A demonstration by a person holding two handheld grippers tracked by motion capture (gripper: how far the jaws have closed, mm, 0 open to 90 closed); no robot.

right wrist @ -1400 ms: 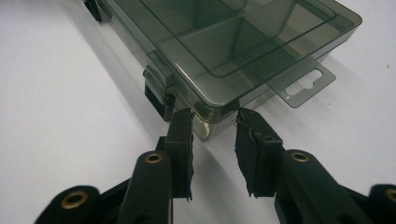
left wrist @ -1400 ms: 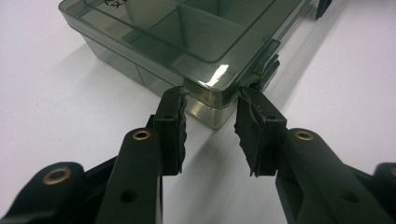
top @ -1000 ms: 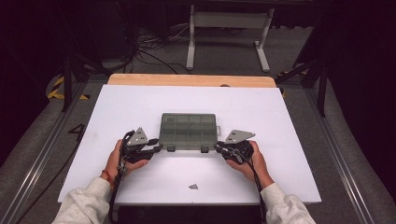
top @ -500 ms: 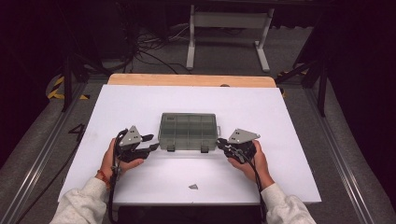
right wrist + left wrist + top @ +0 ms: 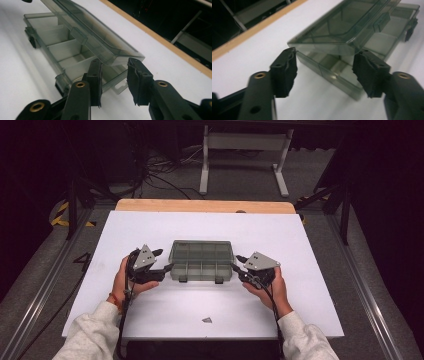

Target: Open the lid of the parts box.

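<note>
High view hides the lid's tilt; the smoky clear plastic compartment box sits mid-table between both grippers. The left gripper has just been opening, jaws apart around the raised lid corner without pressing. The right gripper, also just opening, straddles the box's end, untouching.

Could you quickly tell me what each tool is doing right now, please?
Left tool: open, just been opening, at the box corner.
Right tool: open, lid corner between its jaws.

Smoky grey-green clear box on white table – black tongs, pale wooden edge
</note>
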